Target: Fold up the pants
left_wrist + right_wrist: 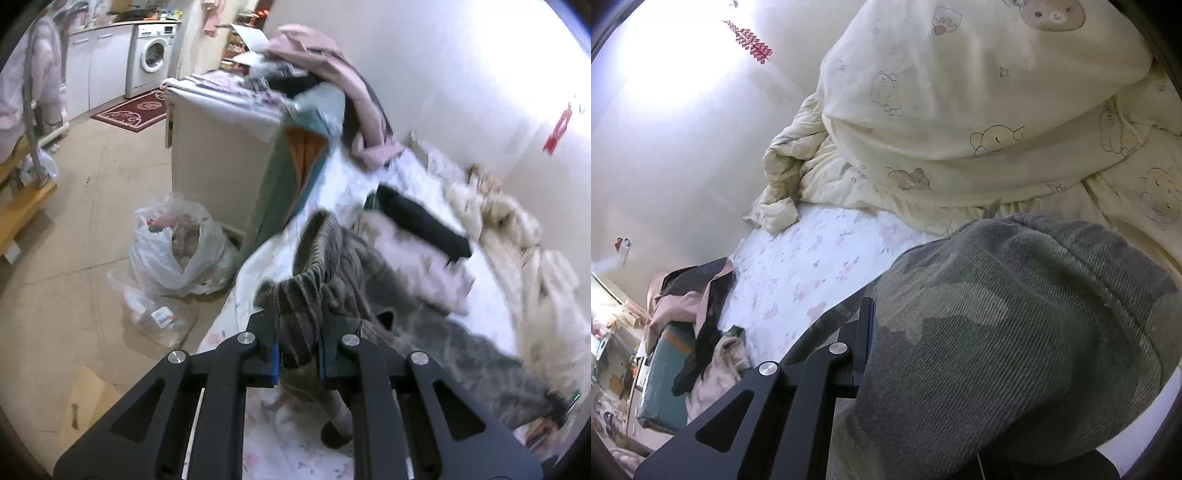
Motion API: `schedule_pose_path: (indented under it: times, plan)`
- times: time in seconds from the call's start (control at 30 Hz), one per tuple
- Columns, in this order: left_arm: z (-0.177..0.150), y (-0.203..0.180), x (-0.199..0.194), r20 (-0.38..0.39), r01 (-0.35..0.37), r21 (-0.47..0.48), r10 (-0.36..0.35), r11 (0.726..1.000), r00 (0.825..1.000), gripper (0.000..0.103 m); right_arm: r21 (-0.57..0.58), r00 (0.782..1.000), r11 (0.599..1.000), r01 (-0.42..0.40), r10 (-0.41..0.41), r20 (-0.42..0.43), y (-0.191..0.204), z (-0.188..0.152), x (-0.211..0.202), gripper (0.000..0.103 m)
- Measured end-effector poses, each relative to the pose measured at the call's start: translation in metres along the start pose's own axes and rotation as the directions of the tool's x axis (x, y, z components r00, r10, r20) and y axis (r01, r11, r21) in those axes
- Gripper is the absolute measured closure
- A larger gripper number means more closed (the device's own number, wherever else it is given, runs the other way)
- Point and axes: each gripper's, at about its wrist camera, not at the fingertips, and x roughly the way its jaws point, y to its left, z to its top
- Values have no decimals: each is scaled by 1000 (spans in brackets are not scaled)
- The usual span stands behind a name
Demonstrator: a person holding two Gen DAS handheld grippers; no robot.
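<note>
Left gripper (300, 356) is clamped on a bunched fold of the pants (334, 269), with the gathered waistband cloth pinched between its blue pads and standing up in a loose hump above the jaws. Right gripper (866, 339) shows only one finger; the other is buried under the grey camouflage cloth of the pants (1015, 317), which drapes over the jaws and fills the lower right of that view. Its jaws are judged closed on the cloth.

Location: the pants are held up off the bed (798, 258), over the floral sheet, with the remaining length trailing down onto the sheet in the left wrist view. A cream quilt (960, 110) lies heaped behind, a dark garment (424, 225) sits on the sheet beyond, and a pile of clothes (317, 62) is stacked at the bed's far end.

Handling assessment: the fabric appears to be a ribbed, fairly thick knit, soft and limp, with no stiffness of its own. It is judged to sag between the two grips and to bunch where pinched. It is not fragile, and slip is unlikely given the texture.

Recommended hold: the waistband corners, one per gripper, so the legs hang straight before laying flat
</note>
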Motion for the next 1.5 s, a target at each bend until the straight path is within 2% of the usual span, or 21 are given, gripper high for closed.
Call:
schedule_pose_path:
  times: [0.3, 0.37, 0.43, 0.5, 0.53, 0.57, 0.6, 0.67, 0.73, 0.8, 0.87, 0.93, 1.03, 1.07, 1.17, 1.23, 1.27, 1.3, 1.33, 1.4, 1.5]
  plan:
    - [30, 56, -71, 64, 34, -101, -28, 994, 998, 93, 74, 983, 997, 38, -24, -182, -8, -38, -24, 101]
    - [29, 67, -85, 83, -17, -89, 24, 996, 996, 93, 53, 973, 998, 39, -25, -231, -5, -47, -28, 101]
    - [20, 78, -85, 75, -65, -77, 71, 995, 995, 92, 31, 952, 997, 77, -65, -300, -10, -62, -21, 101]
    - [11, 85, -77, 55, -100, -68, 103, 993, 993, 92, 38, 912, 989, 145, -118, -393, -26, -76, -4, 100]
    - [5, 89, -69, 31, -120, -76, 123, 990, 992, 92, 59, 882, 980, 190, -144, -449, -39, -84, 6, 99]
    - [3, 91, -64, 8, -122, -89, 123, 989, 992, 92, 73, 869, 975, 212, -153, -470, -46, -88, 11, 93]
    - [3, 91, -59, -10, -126, -86, 126, 988, 992, 92, 84, 859, 967, 239, -170, -483, -54, -91, 11, 81]
    - [3, 85, -57, -2, -149, -48, 149, 988, 989, 92, 67, 854, 962, 265, -202, -479, -57, -91, 6, 68]
    - [4, 80, -58, 12, -158, -17, 158, 987, 987, 92, -5, 839, 948, 319, -285, -464, -54, -88, -2, 63]
    - [4, 82, -57, 11, -167, -21, 167, 986, 986, 92, -106, 812, 900, 422, -428, -397, -47, -83, -19, 51]
    - [5, 85, -54, -7, -164, -38, 164, 986, 986, 92, -129, 804, 867, 481, -495, -329, -46, -74, -35, 43]
    - [4, 88, -52, -23, -155, -50, 154, 987, 988, 92, -159, 772, 810, 564, -586, -246, -44, -67, -51, 40]
    - [4, 89, -52, -24, -151, -52, 150, 987, 988, 92, -194, 687, 696, 691, -716, -122, -43, -60, -72, 37]
    - [3, 88, -52, -23, -149, -50, 148, 988, 989, 92, -192, 676, 679, 708, -731, -91, -41, -58, -78, 37]
    - [2, 85, -52, -19, -153, -38, 153, 987, 988, 92, -173, 733, 728, 663, -678, -47, -27, -50, -89, 37]
    - [2, 82, -52, -17, -156, -31, 156, 987, 988, 92, -166, 853, 849, 501, -517, -72, -7, -55, -91, 37]
    - [1, 81, -51, -15, -162, -23, 162, 987, 987, 92, -180, 891, 894, 411, -435, -126, 6, -62, -85, 37]
    - [1, 79, -51, -14, -167, -17, 167, 986, 986, 92, -196, 914, 920, 339, -371, -166, 18, -69, -80, 37]
    - [0, 77, -51, -13, -177, -8, 177, 984, 984, 92, -226, 928, 941, 250, -300, -222, 34, -82, -74, 37]
    - [-1, 75, -48, -14, -195, 6, 195, 981, 981, 92, -301, 924, 942, 151, -243, -297, 63, -108, -66, 37]
    - [-3, 73, -46, -20, -211, 18, 212, 977, 977, 92, -370, 882, 928, 34, -202, -426, 95, -157, -50, 32]
